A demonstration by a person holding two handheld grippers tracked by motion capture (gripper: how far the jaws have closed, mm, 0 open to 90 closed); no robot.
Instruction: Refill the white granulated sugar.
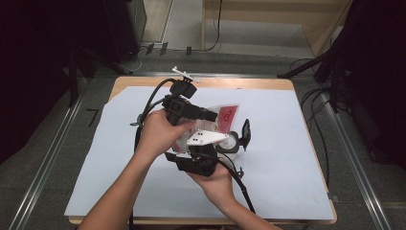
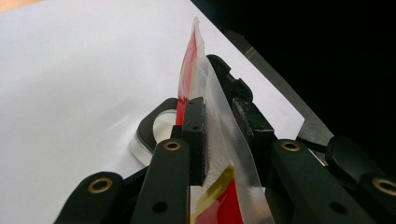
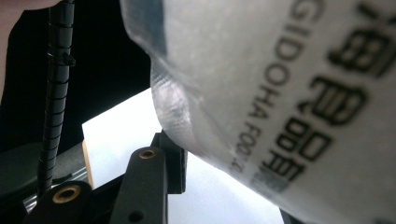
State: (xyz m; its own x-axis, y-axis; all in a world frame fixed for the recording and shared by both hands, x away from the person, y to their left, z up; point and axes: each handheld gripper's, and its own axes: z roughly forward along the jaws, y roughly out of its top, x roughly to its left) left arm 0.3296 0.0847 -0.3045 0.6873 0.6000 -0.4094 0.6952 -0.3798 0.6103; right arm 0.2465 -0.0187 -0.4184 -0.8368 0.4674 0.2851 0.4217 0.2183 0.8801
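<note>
So both grippers are on a clear plastic pouch with red and yellow print (image 2: 212, 135), held up above the middle of the white paper-covered table (image 1: 287, 158). The left gripper (image 2: 223, 126) is clamped on the pouch's sealed edge, jaws nearly closed. The right gripper (image 1: 203, 151) is pressed against the pouch from the near side, but I can't tell if it's actually pinching. A clear container with a black lid (image 1: 237, 139) sits just right of them. I'd keep the left steady and pull slowly so the seam doesn't slip.

black left gripper (image 2: 219, 135), brass screws, ribbed black cable (image 3: 56, 102), bare forearms
</note>
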